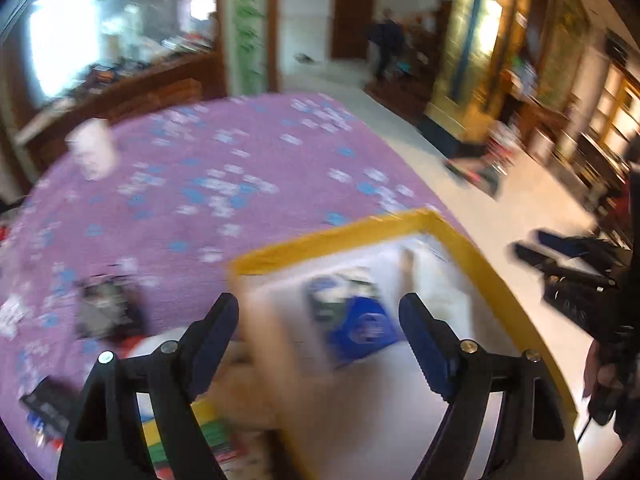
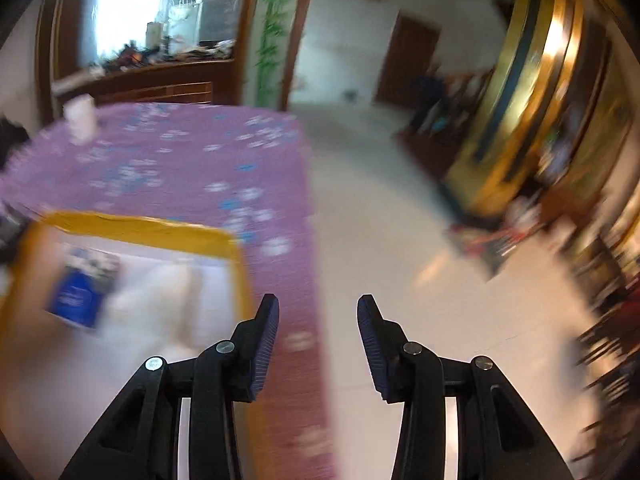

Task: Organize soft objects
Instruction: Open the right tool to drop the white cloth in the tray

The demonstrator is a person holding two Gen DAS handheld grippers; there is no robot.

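I see a purple flowered tablecloth (image 1: 208, 184), white cup (image 1: 94, 152) upper left. My left gripper (image 1: 320, 316) gapes over the yellow-rimmed box (image 1: 472, 248) holding a blue packet (image 1: 364, 330); my right gripper (image 2: 318, 320) stands open, empty, beside it.

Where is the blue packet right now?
The blue packet lies inside the yellow-rimmed box on the purple tablecloth, between the left gripper's open jaws in its view, beside something white.

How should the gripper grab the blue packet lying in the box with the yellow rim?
Judging from blurry frames, the blue packet lies flat in the yellow-rimmed box, beside something white and fluffy. I'd come from above, through the open top, and pinch across its narrow width near one end. The left gripper is open over it already.
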